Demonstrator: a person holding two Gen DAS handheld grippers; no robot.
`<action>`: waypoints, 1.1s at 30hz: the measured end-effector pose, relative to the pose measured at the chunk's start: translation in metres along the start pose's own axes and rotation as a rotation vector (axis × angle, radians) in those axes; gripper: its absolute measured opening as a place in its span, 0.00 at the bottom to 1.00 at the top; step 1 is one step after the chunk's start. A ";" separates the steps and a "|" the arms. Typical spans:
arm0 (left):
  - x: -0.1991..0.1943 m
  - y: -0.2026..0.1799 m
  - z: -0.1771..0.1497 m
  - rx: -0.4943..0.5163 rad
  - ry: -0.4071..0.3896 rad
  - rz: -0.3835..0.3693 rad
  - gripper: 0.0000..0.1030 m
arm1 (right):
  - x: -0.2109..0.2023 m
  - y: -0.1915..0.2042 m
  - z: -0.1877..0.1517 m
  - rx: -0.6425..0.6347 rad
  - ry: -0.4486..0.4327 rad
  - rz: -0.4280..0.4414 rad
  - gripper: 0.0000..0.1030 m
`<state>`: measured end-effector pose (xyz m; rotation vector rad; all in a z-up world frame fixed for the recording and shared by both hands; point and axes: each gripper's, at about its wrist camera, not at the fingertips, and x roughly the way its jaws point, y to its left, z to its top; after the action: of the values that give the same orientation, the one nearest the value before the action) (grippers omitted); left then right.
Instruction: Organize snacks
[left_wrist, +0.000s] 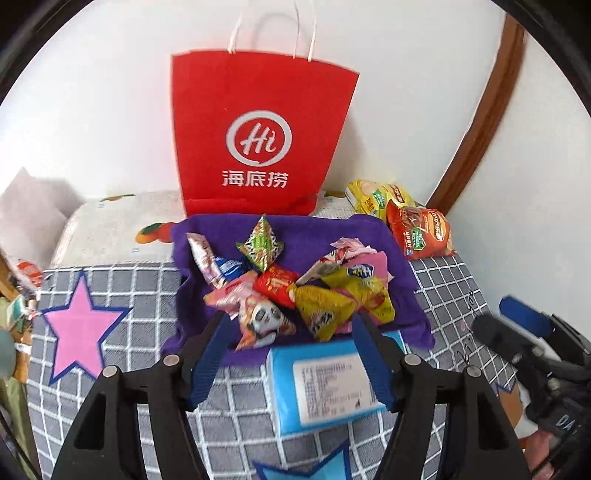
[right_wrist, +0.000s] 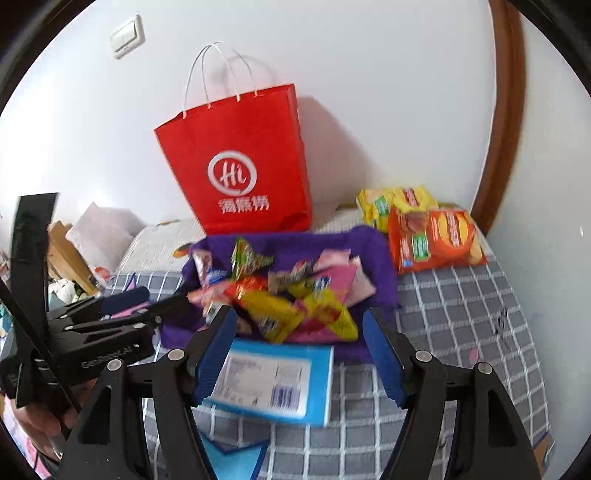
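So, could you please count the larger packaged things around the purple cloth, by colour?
Red: 1, the paper bag
Yellow: 1, the snack packet
Orange: 1, the crisp packet
Blue: 1, the box
Total: 4

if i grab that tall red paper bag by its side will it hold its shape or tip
The red paper bag stands upright against the wall with thin cord handles, so it probably dents under a side pinch. Being tall on a soft quilt, it likely tips if pushed; whether anything inside weighs it down cannot be seen.
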<state>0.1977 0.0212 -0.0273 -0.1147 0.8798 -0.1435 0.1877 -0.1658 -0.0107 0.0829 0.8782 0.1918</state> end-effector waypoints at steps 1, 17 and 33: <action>-0.004 0.000 -0.005 0.004 -0.006 0.007 0.68 | -0.002 0.001 -0.008 0.001 0.019 -0.008 0.72; -0.091 -0.029 -0.104 0.029 -0.096 0.030 0.80 | -0.086 0.001 -0.125 0.043 -0.039 -0.141 0.91; -0.149 -0.037 -0.138 0.018 -0.193 0.084 0.96 | -0.147 0.005 -0.158 0.017 -0.127 -0.166 0.91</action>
<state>-0.0063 0.0047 0.0045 -0.0727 0.6891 -0.0604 -0.0263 -0.1914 0.0001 0.0375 0.7561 0.0237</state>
